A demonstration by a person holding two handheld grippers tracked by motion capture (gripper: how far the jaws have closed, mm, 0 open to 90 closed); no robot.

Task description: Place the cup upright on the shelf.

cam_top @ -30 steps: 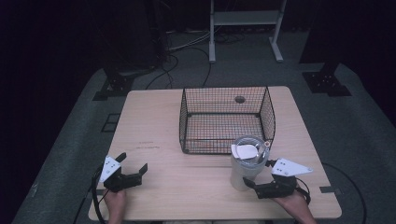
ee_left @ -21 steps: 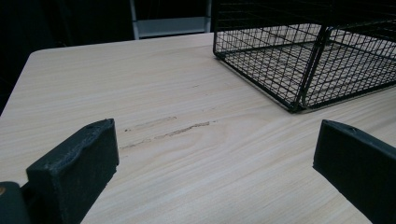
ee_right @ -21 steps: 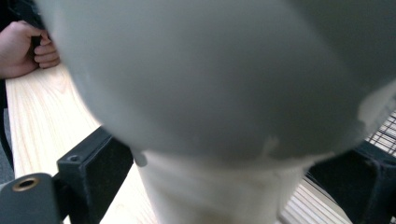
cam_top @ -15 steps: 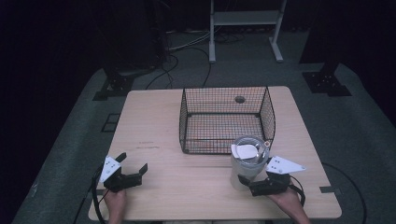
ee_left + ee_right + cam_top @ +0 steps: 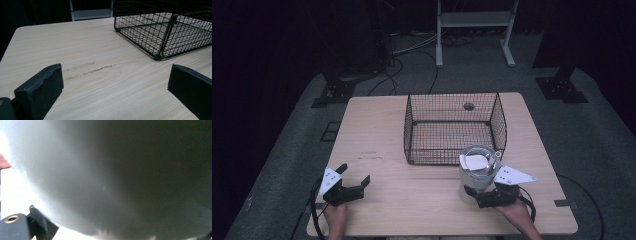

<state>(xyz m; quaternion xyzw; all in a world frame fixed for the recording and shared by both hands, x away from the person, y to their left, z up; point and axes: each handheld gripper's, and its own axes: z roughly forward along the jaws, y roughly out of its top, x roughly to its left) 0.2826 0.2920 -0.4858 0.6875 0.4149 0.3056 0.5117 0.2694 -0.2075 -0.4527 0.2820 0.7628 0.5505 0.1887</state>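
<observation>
While blurred canister hides right claw, grip unclear | left claw agape

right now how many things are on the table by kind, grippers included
wire baskets: 1, the black wire basket
metal containers: 1, the silver canister, white item inside
grippers: 2, the left gripper open, the right gripper at the canister's base
total: 4

right gripper and the grey cylindrical metal container it's clamped on have crept slightly left in the lower right of the high view, staying just beside the black wire basket.
</observation>
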